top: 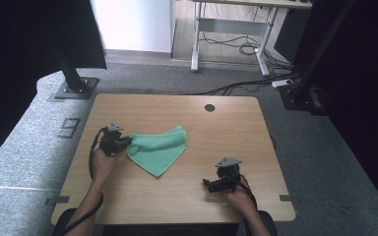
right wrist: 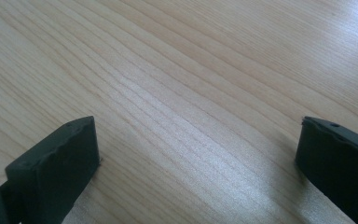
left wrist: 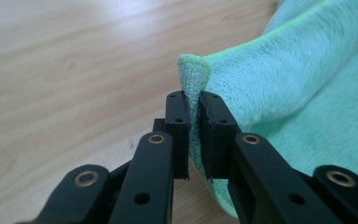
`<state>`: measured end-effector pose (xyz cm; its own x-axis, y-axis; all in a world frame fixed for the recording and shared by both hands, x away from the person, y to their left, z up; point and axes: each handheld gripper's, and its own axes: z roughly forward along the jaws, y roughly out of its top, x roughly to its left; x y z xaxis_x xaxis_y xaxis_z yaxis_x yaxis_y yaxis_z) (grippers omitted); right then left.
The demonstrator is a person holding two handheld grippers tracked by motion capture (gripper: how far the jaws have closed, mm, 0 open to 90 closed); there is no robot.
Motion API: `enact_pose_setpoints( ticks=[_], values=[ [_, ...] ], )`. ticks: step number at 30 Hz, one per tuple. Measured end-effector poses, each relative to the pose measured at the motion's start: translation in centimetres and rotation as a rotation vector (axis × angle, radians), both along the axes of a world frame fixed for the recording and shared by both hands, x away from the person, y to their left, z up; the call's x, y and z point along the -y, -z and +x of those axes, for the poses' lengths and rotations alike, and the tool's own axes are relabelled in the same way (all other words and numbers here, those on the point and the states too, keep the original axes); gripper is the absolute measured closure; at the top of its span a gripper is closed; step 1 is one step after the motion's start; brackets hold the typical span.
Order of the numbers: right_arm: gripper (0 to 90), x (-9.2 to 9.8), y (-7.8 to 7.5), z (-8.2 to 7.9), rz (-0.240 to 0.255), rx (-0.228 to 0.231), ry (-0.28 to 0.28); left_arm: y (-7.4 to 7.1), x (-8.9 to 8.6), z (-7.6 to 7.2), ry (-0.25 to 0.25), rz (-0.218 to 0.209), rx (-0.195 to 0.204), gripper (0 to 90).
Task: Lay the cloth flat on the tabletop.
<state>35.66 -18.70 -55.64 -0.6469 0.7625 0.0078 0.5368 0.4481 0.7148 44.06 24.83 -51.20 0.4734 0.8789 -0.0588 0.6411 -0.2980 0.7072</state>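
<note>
A green microfibre cloth [top: 160, 147] lies folded on the wooden table [top: 187, 201], left of centre. My left gripper [top: 127, 143] is at the cloth's left corner, shut on it. In the left gripper view the corner of the cloth [left wrist: 298, 84] stands pinched between the two black pads, with the gripper [left wrist: 193, 100] low over the wood. My right gripper [top: 206, 184] rests near the table's front right, well apart from the cloth. In the right gripper view the right gripper [right wrist: 196, 149] is open, with bare wood between its fingers.
A round cable hole [top: 209, 107] sits near the table's far edge. Black frame posts [top: 74, 78] stand on the grey carpet beyond the far corners. A white desk frame [top: 229, 29] and floor cables [top: 246, 49] lie farther back.
</note>
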Motion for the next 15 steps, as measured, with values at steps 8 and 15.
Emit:
enact_pose_setpoints(
  ticks=[8, 15],
  values=[
    [0.0, 0.0, 0.0, 0.0, 0.0, 0.0, 0.0, 2.1, -1.2, -0.2, -0.034, 0.045, -0.047, 76.9],
    [0.0, 0.0, 0.0, 0.0, 0.0, 0.0, 0.0, 0.5, -0.3, 0.1, -0.037, 0.062, 0.017, 39.7]
  ],
)
